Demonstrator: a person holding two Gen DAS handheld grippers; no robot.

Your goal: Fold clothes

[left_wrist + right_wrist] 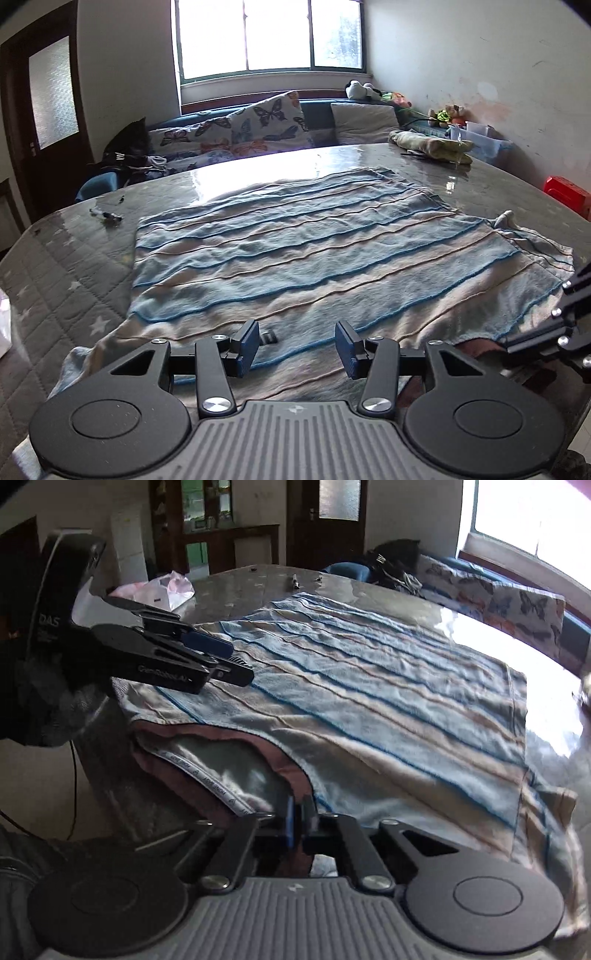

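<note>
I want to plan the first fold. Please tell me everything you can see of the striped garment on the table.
The striped garment is soft, towel-like fabric in pale blue and beige bands with thin blue and brown lines. It lies spread flat, slightly wrinkled, on the glossy table. Its near edge has a reddish-brown collar showing a shiny grey lining with a printed tape. The right gripper is shut at that collar; the left gripper stands open above the near hem.

I count one striped garment (pixel 332 251) on one table (pixel 66 266), two grippers (pixel 295 349) (pixel 297 825), two butterfly pillows (pixel 269 122), one plain pillow (pixel 364 123), one red stool (pixel 567 190).
</note>
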